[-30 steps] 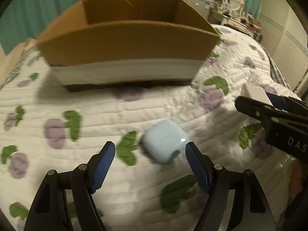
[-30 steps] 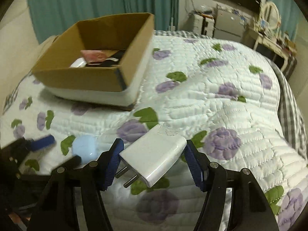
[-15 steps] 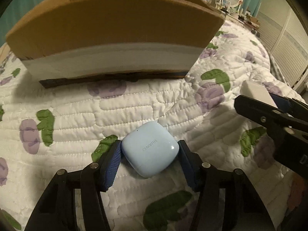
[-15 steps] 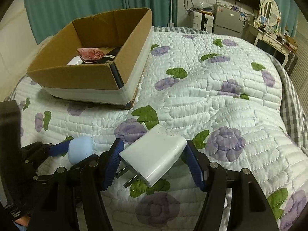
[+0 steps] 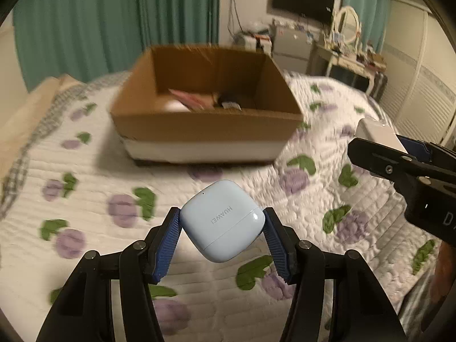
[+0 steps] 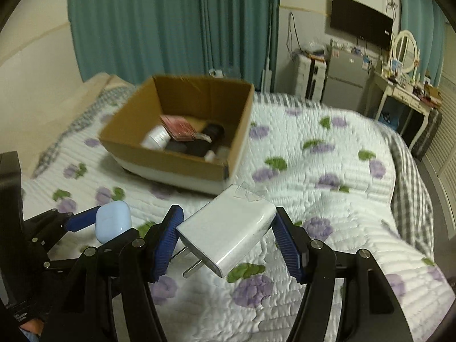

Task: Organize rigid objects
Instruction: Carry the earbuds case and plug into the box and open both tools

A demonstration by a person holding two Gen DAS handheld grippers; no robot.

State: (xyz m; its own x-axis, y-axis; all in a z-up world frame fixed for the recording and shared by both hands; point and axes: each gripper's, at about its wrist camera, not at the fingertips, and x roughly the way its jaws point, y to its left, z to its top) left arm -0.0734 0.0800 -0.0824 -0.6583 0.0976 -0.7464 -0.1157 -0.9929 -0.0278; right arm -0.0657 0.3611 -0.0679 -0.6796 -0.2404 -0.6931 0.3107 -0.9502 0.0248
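Now that the left gripper (image 5: 221, 228) has clamped and lifted the earbud case (image 5: 221, 220), matching the right gripper (image 6: 228, 239) pinching the charger (image 6: 228, 235), both can go into the box (image 5: 205, 125) at twelve o'clock.

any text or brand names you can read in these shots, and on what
"HUAWEI": on the blue earbud case held in the left tongs.
"D": a cut-off letter on the right tongs' black body, rest out of frame.
Labels on items in the box: too blurred to read.
Charger: no readable print.

Glossy plastic earbud case (image 5: 222, 221), quilted cloth bedspread (image 5: 94, 176)
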